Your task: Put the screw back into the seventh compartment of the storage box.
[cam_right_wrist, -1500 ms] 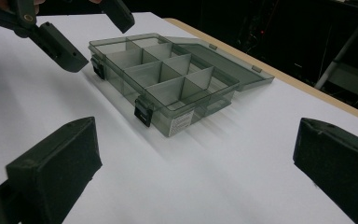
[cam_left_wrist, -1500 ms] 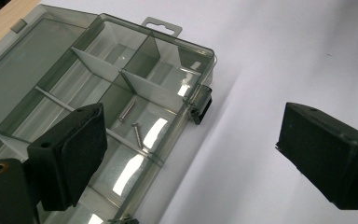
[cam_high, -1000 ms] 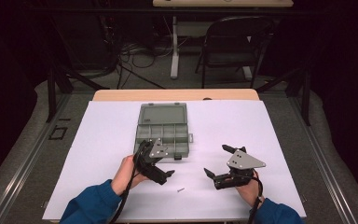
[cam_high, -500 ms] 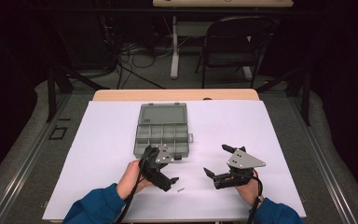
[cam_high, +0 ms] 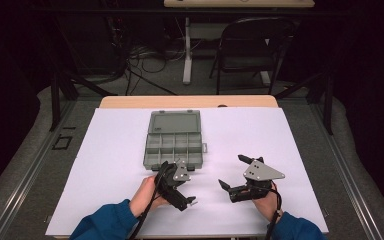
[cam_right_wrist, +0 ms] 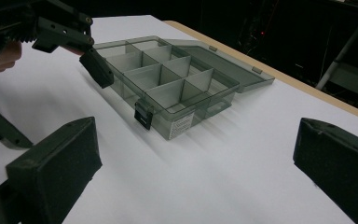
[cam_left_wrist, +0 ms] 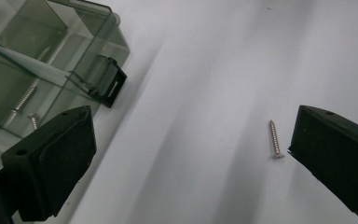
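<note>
On the white sheet covering the table there are two grippers, one smoky plastic compartment box with its lid laid open toward the far side, and one loose screw lying bare on the sheet. Inside the box, the left gripper view shows what look like two more screws in a near compartment, though the tinted wall blurs them, so that count is uncertain. One black latch sits on the box's near wall.

The loose screw lies flat between the jaws of the left gripper, much closer to the right-hand jaw in that view, just beside it but apart. The jaws are spread wide and hold nothing. In the high view the screw is a tiny pale speck near the tip of the left gripper, just near of the box's near edge.

The left hand grips its tool with the forearm, in a blue sleeve, coming in from the near edge; the tool is tipped down toward the sheet and points rightward. The right gripper is held level above the sheet, well apart to the right, jaws wide and empty, facing left toward the box. The right hand holds it from behind.
</note>
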Motion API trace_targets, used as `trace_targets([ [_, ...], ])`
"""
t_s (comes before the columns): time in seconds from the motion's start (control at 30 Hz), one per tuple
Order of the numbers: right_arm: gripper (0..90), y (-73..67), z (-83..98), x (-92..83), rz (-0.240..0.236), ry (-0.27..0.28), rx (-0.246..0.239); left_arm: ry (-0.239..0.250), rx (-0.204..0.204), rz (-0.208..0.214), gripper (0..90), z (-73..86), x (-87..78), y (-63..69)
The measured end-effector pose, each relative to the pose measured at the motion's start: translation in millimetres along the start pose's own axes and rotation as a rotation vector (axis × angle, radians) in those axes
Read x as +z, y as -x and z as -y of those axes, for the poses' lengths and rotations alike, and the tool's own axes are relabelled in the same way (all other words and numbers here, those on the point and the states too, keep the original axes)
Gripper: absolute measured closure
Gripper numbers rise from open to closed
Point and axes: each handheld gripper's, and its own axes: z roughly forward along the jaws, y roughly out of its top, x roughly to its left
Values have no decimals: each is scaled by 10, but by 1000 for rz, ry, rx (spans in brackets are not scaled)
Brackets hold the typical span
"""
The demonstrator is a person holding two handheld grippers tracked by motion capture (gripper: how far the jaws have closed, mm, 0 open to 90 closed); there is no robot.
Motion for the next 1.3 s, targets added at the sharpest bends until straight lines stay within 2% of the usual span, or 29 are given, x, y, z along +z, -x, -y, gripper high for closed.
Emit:
trace_targets([
  [0.2,0,-2,4,22,3,5,-1,-19,21,19,4,2,36,53],
  [0.33,0,-4,1,16,2,2,-2,-29,30,33,39,2,52,86],
  [0.47,0,5,2,8,1,6,1,-34,43,51,94,-6,62,123],
  [0.53,0,-6,1,11,11,11,-2,-35,50,58,148,-4,71,154],
  [0.6,0,-11,-3,16,-1,3,-7,-47,67,67,171,-4,76,178],
  [0.63,0,-8,-8,7,-3,-11,-10,-50,74,69,205,-1,81,187],
  [0.7,0,-7,-6,17,0,1,-8,-53,75,78,246,6,96,194],
  [0.8,0,6,2,23,-4,3,-3,-60,81,97,377,14,107,193],
  [0.87,0,6,7,30,-2,2,-3,-52,82,115,505,22,111,199],
  [1.2,0,-1,-6,28,4,6,-7,-68,101,169,727,38,132,216],
  [1.3,0,-3,-3,32,-2,2,-9,-75,119,177,794,31,133,239],
])
